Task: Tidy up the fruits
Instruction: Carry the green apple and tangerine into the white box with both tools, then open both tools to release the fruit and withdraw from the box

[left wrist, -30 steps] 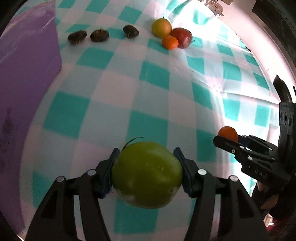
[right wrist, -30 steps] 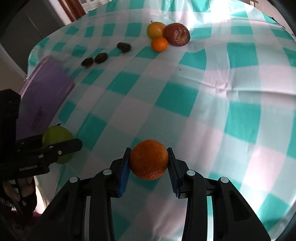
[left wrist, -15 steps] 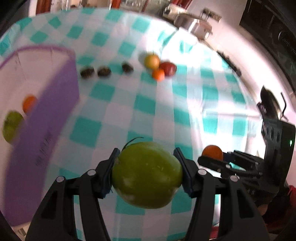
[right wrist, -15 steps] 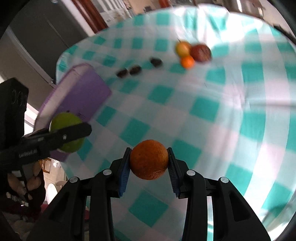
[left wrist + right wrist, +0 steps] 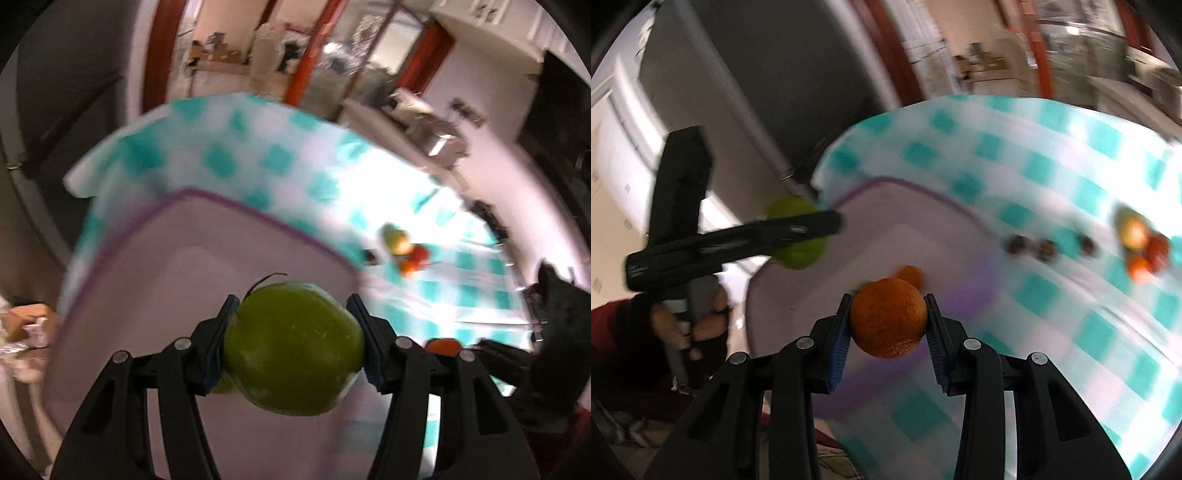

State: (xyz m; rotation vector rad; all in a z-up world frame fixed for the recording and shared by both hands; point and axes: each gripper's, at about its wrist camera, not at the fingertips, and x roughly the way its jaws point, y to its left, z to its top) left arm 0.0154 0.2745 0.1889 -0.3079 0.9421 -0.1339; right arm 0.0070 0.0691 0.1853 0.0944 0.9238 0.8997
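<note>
My left gripper [image 5: 291, 332] is shut on a green apple [image 5: 291, 347] and holds it above the purple-rimmed bin [image 5: 229, 206]. My right gripper [image 5: 888, 325] is shut on an orange [image 5: 888, 317], held over the same bin [image 5: 923, 192], near its right side. In the right wrist view the left gripper with the green apple [image 5: 798, 240] hangs over the bin's left edge. A small orange fruit [image 5: 910, 275] lies inside the bin. Both views are blurred by motion.
A yellow apple [image 5: 1132, 230], a red fruit [image 5: 1158, 251] and a small orange [image 5: 1139, 269] cluster on the teal checked tablecloth [image 5: 1052, 332] at the far right. Three dark fruits [image 5: 1047, 249] lie in a row beside the bin.
Both grippers have risen and swung left from the table to over the bin, each still holding its fruit. The cameras now tilt up, showing the room beyond.
</note>
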